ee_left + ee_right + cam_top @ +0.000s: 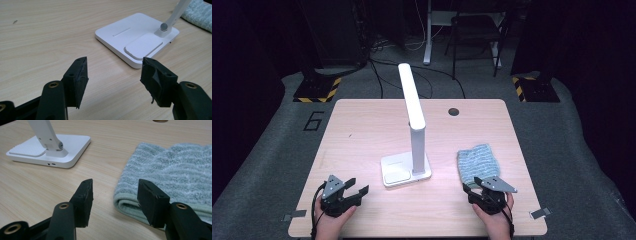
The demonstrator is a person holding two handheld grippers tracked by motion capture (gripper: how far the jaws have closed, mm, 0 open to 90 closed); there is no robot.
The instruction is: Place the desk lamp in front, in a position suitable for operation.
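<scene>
A pale wooden bench [362,130] is being viewed from above, with a white desk lamp [412,135] standing near its centre and a folded grey-blue towel [478,162] lying to the lamp's right, toward the near edge. The left tool [357,189] is being held low over the near left part of the bench, well apart from the lamp. In the left gripper view, the left tool [113,75] is being shown with its jaws spread wide and nothing between them; bare wood is being seen in the gap, and the lamp's flat base [137,40] is lying just ahead. The right tool [472,187] is being held at the near edge of the towel. In the right gripper view, the right tool [115,195] is being shown with its jaws apart, and the rounded folded edge of the towel [175,170] is lying just in front of the gap and of the right-hand jaw. No pad is being pressed against the cloth, so nothing is being gripped. The lamp base [62,150] is being seen farther off at upper left.
</scene>
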